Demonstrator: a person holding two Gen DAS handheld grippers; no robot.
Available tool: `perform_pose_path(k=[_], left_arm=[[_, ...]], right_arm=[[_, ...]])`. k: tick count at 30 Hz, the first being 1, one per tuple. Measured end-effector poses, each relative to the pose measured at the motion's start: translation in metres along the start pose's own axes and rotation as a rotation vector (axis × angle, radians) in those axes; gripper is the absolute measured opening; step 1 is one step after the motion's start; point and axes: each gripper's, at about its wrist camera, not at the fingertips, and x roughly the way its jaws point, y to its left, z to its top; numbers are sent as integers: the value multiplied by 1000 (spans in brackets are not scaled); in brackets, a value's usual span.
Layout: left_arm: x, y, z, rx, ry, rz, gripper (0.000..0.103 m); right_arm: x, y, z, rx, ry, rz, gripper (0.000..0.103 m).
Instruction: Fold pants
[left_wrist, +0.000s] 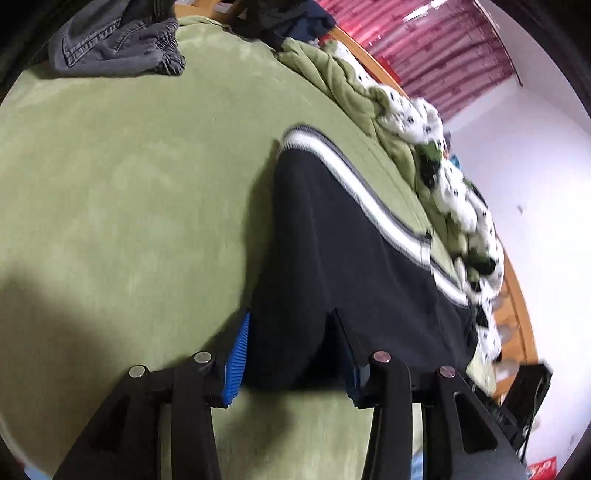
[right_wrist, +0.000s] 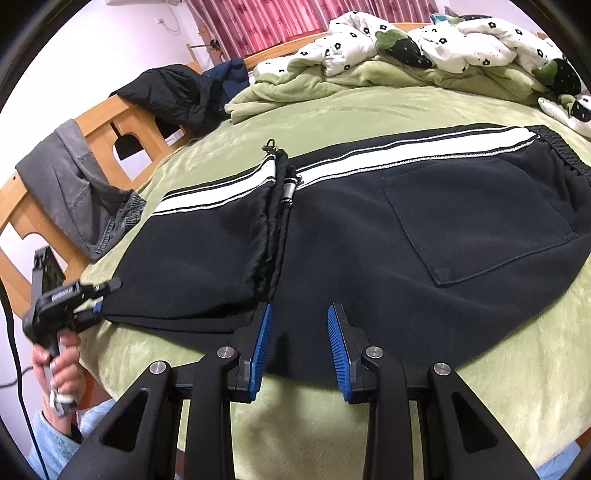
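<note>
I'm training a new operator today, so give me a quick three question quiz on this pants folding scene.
1. True or false: the black pants lie on a green blanket.
2. Multiple choice: the stripe along the pants is A) red, B) white, C) yellow.
3. Fill in: the fingers of the right gripper stand ____ over the pants' near edge.

Key: 1 true; 2 B; 3 open. The left gripper is open too.
</note>
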Motion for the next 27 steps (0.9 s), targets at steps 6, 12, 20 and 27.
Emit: perform_pose_path(k=[6,12,20,27], left_arm=[[0,0,-15,-32,-22,-47,66],[8,-18,-3,-45,-67,120,31],[-24,-147,2,302,-269,319,15],[23,-269,-9,494,-161,40,11]], right_arm=[[-11,4,-5,-5,-13,1,31],[-30,-10,-8,16,-35,2,31],[-74,-64,-11,77,-117,-27,33],[-105,-116,-17,80,-181,-139,34]])
